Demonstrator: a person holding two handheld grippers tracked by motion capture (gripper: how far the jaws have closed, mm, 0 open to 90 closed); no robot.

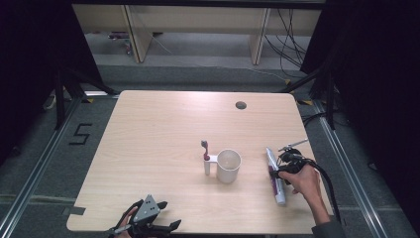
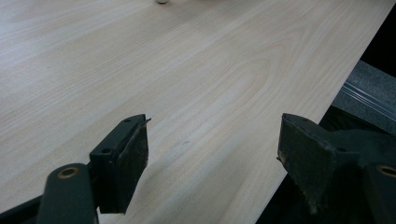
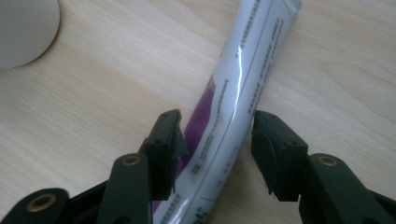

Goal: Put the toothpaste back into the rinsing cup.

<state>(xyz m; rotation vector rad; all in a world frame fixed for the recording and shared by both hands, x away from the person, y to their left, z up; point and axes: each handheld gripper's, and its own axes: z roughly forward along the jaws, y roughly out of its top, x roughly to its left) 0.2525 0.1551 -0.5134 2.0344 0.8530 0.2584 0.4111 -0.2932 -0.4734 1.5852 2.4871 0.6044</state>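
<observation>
My right hand-held gripper [image 3: 217,140] is down over the toothpaste tube [image 3: 233,107], which lies flat near the right edge of the surface [image 1: 158,129]. The tube sits between my two jaws. The jaws are partway closed around it, but I see a small gap on each side, so the pads are not squeezing it yet. I hold nothing so far.

To do this well, I think I should keep the tube right in the middle of the jaws and close slowly. The tube is soft and shiny, so it may slip or squash. A gentle squeeze on the fat middle part seems best to me, not on the thin flat end. I should keep the jaws low, close to the surface, so they catch the sides of the tube and not just its top.

The white cup [image 1: 228,165] stands near the middle of the surface, well apart from the tube. Just beside the cup, on its left, a toothbrush [image 1: 205,150] stands up in a small white holder [image 1: 207,166]. I must lift the tube straight up so I do not bump them.

My left hand-held gripper [image 2: 212,154] rests at the near edge of the surface, by the left corner. Its jaws are wide apart and empty.
</observation>
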